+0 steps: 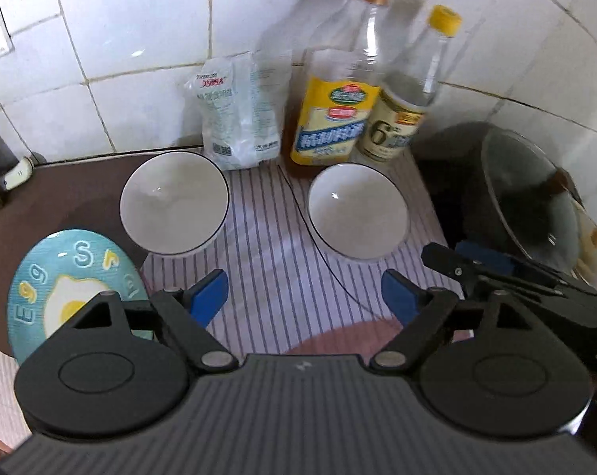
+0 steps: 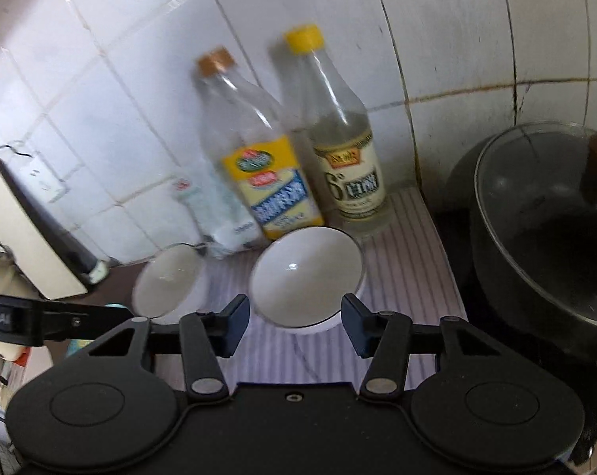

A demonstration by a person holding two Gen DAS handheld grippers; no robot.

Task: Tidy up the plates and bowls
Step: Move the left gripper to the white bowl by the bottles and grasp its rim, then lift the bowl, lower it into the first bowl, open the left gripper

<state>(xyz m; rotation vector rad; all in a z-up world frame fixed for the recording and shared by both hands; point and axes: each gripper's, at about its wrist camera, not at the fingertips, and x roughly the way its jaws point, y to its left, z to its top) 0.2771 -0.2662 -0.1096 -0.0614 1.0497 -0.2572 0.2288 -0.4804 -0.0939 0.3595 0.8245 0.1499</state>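
Two white bowls with dark rims stand on a striped mat (image 1: 274,277). The left bowl (image 1: 174,202) and the right bowl (image 1: 357,209) are both upright and empty. A blue plate with a fried-egg picture (image 1: 61,277) lies at the front left on the brown counter. My left gripper (image 1: 304,301) is open and empty, above the mat in front of the two bowls. My right gripper (image 2: 296,316) is open and empty, its jaws just in front of the right bowl (image 2: 306,273). The left bowl (image 2: 165,281) shows to its left. A pink plate edge (image 1: 338,336) shows under my left gripper.
Two sauce bottles (image 1: 334,91) (image 1: 405,91) and a white bag (image 1: 239,114) stand against the tiled wall behind the bowls. A black pot with a glass lid (image 2: 543,229) stands at the right. A dark-edged cream appliance (image 2: 25,237) stands at the left. The right gripper's body (image 1: 535,289) reaches in from the right.
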